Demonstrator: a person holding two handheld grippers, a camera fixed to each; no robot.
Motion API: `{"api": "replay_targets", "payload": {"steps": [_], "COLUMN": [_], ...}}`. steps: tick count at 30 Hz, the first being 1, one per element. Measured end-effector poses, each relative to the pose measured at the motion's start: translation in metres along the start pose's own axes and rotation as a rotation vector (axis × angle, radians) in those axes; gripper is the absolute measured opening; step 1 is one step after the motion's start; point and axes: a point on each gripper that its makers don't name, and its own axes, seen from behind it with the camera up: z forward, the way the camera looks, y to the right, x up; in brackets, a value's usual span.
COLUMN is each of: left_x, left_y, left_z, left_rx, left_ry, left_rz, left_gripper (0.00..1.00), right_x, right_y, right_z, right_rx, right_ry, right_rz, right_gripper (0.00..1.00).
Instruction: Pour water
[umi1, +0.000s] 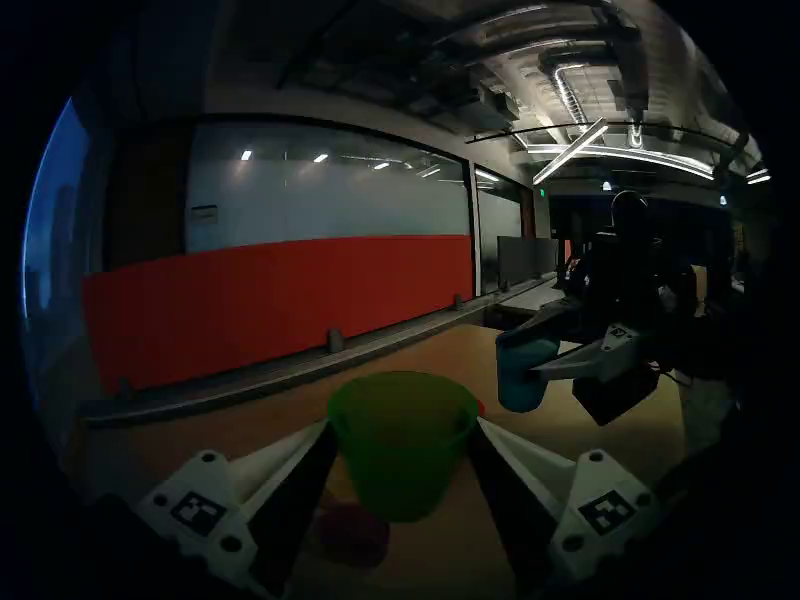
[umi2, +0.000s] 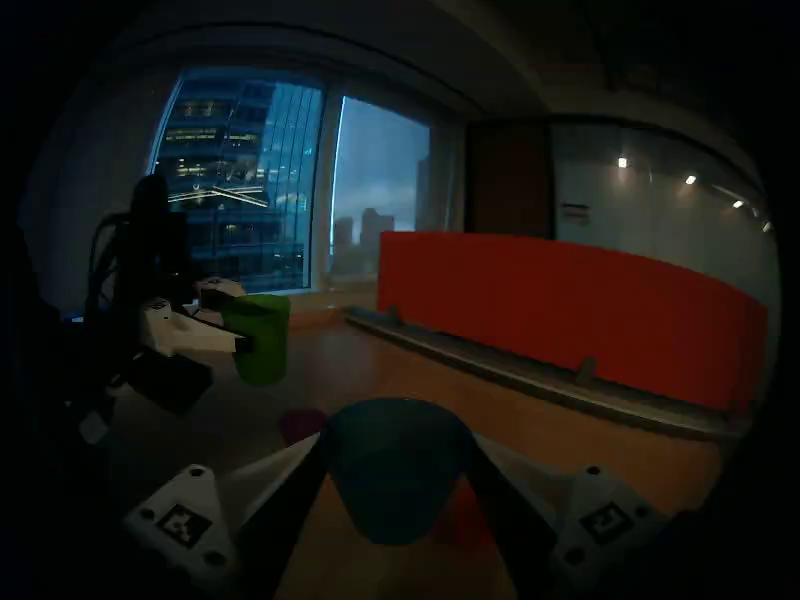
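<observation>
A green cup (umi1: 403, 445) is held upright above the wooden table (umi1: 300, 425), with my left gripper (umi1: 403, 470) shut on its sides. Farther off in the left gripper view, the right gripper (umi1: 545, 365) holds a blue cup (umi1: 522, 370) in the air. In the right gripper view that blue cup (umi2: 397, 480) sits upright between the fingers of my right gripper (umi2: 397, 490), which is shut on it. The left gripper (umi2: 225, 325) with the green cup (umi2: 260, 337) hangs at the left, well apart from the blue one.
A pink object (umi1: 352, 530) lies on the table under the green cup, seen again as the pink object (umi2: 301, 424) in the right gripper view. Something red (umi2: 462, 515) lies below the blue cup. A red panel (umi1: 280, 300) on a rail borders the table's far edge. Windows (umi2: 250, 185) stand behind.
</observation>
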Motion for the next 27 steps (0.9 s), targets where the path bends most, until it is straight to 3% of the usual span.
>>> {"api": "replay_targets", "payload": {"steps": [18,27], "left_x": [-0.008,-0.014], "left_y": [0.007,0.015], "left_z": [0.002,0.004], "left_rx": [-0.018,-0.035], "left_ry": [0.002,0.002], "left_rz": [-0.003,-0.002], "left_gripper": [0.86,0.86], "right_x": [0.023,0.045], "right_y": [0.000,-0.001], "right_z": [-0.003,-0.002], "right_rx": [0.010,0.023], "right_ry": [0.022,0.033], "right_rz": [-0.034,-0.082], "right_gripper": [0.96,0.96]}}
